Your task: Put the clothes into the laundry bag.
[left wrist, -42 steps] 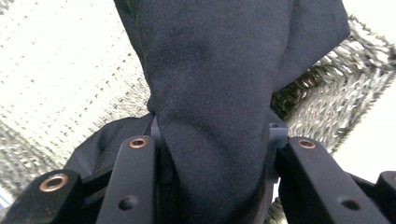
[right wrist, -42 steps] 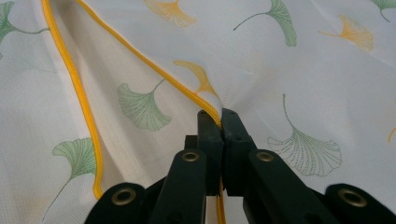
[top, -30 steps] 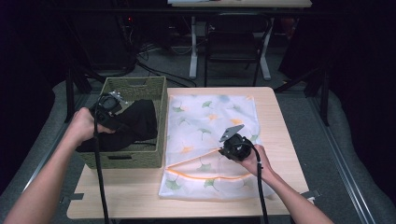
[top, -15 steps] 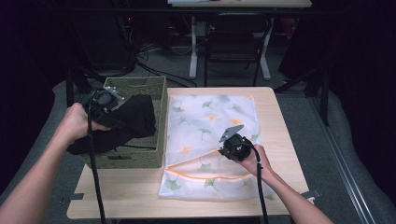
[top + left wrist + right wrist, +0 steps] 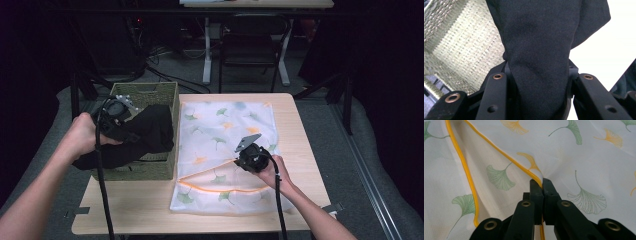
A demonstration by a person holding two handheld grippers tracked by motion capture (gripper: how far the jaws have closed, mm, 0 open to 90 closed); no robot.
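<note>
Left gripper clamped on black cloth, held over the basket at the table's 9 o'clock. Right gripper pinched on the yellow-trimmed edge of the leaf-print mesh bag, lying flat at table center, mouth toward 6 o'clock.

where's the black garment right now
In the high view the black garment is at the table's left, draped over the woven basket and clamped in the left gripper, just left of the ginkgo-print mesh bag.
</note>
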